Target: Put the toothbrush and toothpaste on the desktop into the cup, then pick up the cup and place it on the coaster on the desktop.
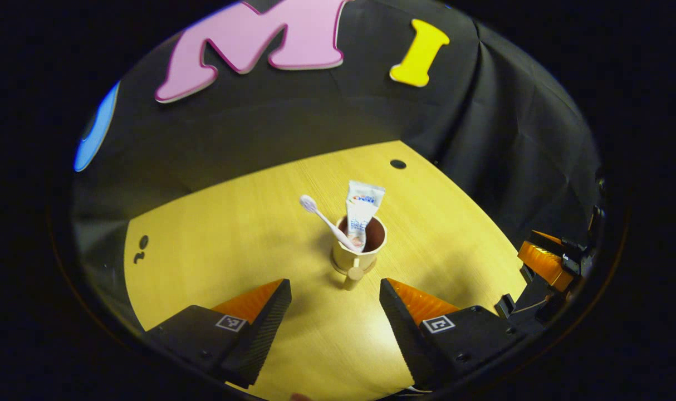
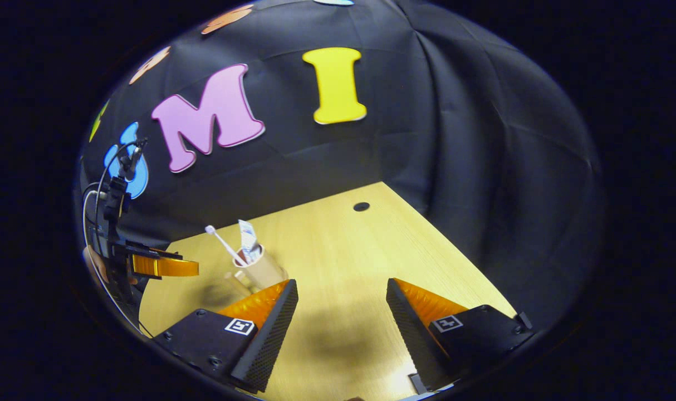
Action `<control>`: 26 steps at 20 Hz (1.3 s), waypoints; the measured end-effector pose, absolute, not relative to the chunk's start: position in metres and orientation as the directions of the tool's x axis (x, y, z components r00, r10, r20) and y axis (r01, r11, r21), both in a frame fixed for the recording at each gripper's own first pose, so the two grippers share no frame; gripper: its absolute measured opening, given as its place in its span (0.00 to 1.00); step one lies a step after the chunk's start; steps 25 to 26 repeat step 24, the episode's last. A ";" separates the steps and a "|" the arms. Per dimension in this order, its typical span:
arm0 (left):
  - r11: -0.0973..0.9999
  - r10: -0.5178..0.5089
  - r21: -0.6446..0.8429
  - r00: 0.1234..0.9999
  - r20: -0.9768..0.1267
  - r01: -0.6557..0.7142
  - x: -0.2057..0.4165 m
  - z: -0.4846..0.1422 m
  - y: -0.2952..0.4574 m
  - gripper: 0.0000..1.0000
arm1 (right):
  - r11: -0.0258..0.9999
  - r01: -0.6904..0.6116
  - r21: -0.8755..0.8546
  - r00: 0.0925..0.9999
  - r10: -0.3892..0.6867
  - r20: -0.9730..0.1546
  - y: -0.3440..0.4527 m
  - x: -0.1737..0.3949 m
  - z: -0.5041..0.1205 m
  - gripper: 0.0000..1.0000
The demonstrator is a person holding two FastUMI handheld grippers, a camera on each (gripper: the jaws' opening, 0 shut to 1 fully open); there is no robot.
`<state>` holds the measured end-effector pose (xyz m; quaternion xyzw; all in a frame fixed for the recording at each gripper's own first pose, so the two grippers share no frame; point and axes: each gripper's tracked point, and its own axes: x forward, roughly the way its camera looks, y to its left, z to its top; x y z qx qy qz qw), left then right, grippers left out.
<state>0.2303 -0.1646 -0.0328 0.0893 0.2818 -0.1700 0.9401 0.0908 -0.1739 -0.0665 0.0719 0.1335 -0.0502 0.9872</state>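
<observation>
The small tan cup [image 1: 359,245] with a peg handle stands upright on the yellow wooden desk [image 1: 232,239], with the white toothbrush [image 1: 326,220] and the white toothpaste tube [image 1: 362,210] standing inside it. It sits straight ahead of the left gripper [image 1: 335,301], handle facing the fingers (both spread wide, holding nothing). The right gripper [image 2: 342,303], also spread wide, is farther off, with the cup to its left.

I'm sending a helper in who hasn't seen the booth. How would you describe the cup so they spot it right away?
Look at the yellow wooden desktop in front of the black cloth wall. Near its middle stands a small tan cup with a brown inside and a short handle. It is the one upright thing there, with a white toothbrush and a toothpaste tube sticking out of it.
</observation>
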 end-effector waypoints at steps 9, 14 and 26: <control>0.960 -0.235 0.104 0.950 -0.204 0.260 0.076 0.071 -0.099 0.98 | 0.997 -0.047 0.063 0.993 0.053 -0.110 -0.065 0.033 0.019 0.98; 0.974 -0.209 0.075 0.977 -0.051 0.212 -0.021 0.077 -0.086 0.98 | 0.996 -0.075 0.043 0.994 0.078 -0.070 -0.035 -0.021 0.016 0.98; 0.983 -0.154 -0.092 0.985 0.079 0.162 -0.108 0.029 -0.056 0.98 | 0.995 -0.089 0.037 0.994 0.091 -0.056 -0.014 -0.099 -0.012 0.98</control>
